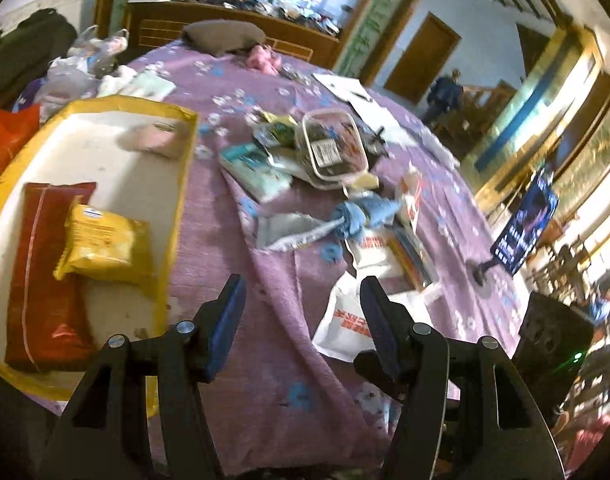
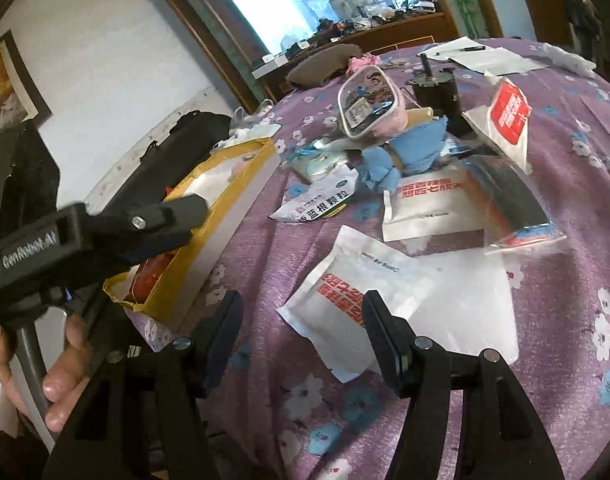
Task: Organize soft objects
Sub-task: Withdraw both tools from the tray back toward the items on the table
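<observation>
Soft packets: a red pack (image 1: 45, 272) and a yellow pack (image 1: 105, 240) lie in the yellow box (image 1: 177, 184), left of the left hand-held gripper (image 1: 301, 304). Many remain ahead, like the white pouch (image 2: 345, 292) before the right hand-held gripper (image 2: 301, 312). Both are spread, empty.

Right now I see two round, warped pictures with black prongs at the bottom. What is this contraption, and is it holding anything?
No robot here: a person carries a hand-held two-finger gripper in each hand, each with a fisheye camera looking along its fingers. One picture comes from the left gripper, the other from the right gripper, where the person's hand shows. Both stand open and empty above a purple flowered bedspread. On it lie white pouches, a blue cloth and a yellow-rimmed box holding a yellow packet.
</observation>
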Available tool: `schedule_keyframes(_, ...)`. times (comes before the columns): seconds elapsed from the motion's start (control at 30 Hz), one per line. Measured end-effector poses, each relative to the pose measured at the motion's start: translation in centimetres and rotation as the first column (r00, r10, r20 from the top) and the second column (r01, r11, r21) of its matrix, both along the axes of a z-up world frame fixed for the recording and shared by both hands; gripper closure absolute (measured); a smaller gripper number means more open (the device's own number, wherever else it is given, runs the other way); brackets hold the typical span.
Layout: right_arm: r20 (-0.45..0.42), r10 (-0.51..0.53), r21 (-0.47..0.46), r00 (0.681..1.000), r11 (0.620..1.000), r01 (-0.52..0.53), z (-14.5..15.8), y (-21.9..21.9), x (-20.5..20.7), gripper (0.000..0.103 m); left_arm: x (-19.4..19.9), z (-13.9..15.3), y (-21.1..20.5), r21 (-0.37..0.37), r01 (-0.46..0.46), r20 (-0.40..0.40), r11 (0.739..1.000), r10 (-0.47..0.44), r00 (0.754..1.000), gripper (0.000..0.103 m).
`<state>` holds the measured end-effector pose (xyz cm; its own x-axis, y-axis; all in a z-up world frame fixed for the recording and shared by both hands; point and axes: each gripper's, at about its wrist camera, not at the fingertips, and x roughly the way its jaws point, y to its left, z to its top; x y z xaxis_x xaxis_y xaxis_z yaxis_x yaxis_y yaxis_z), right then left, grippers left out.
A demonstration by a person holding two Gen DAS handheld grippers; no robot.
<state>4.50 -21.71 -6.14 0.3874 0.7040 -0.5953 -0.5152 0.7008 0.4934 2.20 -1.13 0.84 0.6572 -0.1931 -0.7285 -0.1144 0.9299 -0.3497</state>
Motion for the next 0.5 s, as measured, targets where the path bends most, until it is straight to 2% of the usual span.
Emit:
schedule_keyframes(0.17, -0.01, -0.014, 0.037, 1.0, 0.999, 0.015, -0.3, 0.0, 0.2, 0.041, 0.1, -0.9, -0.4, 0.01, 0.01, -0.032, 1.0, -0.01, 0.999, 0.043)
schedule_keyframes(0.37, 0.028, -0.041, 0.019, 0.999, 0.999, 0.041, 0.6, 0.4, -0.3, 0.041, -0.3, -1.6, -0.2, -0.005, -0.008, -0.039, 1.0, 0.007, 0.999, 0.043)
schedule_keyframes(0.5, -0.003, -0.061, 0.003, 0.998, 0.998, 0.061, -0.1, -0.4, 0.1, 0.041, -0.2, -1.6, -0.2, -0.014, -0.009, -0.034, 1.0, 0.008, 0.999, 0.043)
